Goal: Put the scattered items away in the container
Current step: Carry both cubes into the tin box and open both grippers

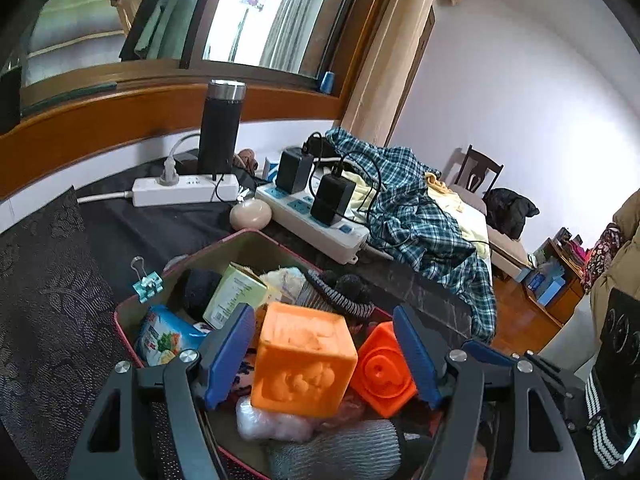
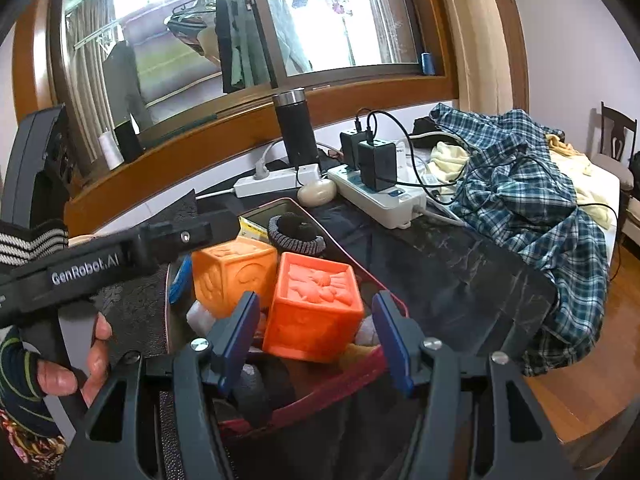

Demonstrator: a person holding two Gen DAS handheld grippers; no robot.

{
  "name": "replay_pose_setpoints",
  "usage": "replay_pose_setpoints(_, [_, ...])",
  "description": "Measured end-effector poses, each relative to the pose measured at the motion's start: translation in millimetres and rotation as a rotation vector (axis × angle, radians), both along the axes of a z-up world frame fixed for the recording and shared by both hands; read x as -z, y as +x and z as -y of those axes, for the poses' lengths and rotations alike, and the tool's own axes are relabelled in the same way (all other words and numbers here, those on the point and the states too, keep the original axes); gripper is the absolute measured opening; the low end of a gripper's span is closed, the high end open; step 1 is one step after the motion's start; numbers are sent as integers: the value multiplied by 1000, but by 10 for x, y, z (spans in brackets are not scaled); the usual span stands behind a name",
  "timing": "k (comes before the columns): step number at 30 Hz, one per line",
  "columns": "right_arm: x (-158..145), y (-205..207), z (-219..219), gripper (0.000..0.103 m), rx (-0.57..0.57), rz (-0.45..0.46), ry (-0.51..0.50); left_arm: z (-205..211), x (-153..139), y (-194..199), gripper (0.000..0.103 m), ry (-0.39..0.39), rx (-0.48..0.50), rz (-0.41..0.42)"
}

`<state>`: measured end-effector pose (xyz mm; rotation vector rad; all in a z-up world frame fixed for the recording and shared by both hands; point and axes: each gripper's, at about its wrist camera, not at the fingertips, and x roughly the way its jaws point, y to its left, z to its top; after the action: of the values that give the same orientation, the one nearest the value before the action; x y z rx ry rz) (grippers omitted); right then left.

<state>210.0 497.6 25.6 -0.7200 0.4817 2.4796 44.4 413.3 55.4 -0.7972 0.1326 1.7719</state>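
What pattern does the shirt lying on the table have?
The shirt has a blue, dark and white check pattern; the right wrist view shows it best.

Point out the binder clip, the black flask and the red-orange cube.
binder clip (image 1: 147,285): left wrist view, on its teal body.
black flask (image 1: 219,142): left wrist view, mid body below the steel cap.
red-orange cube (image 2: 316,306): right wrist view, front face under the embossed top.

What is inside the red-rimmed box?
The box holds two orange cubes on top, plus a green carton, snack packet and striped beanie. Anything beneath is covered.
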Motion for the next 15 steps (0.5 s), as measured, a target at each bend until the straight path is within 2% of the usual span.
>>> replay_pose_setpoints(15, [-32, 12, 83, 63, -17, -12, -11, 258, -152, -69, 73, 46, -46, -9])
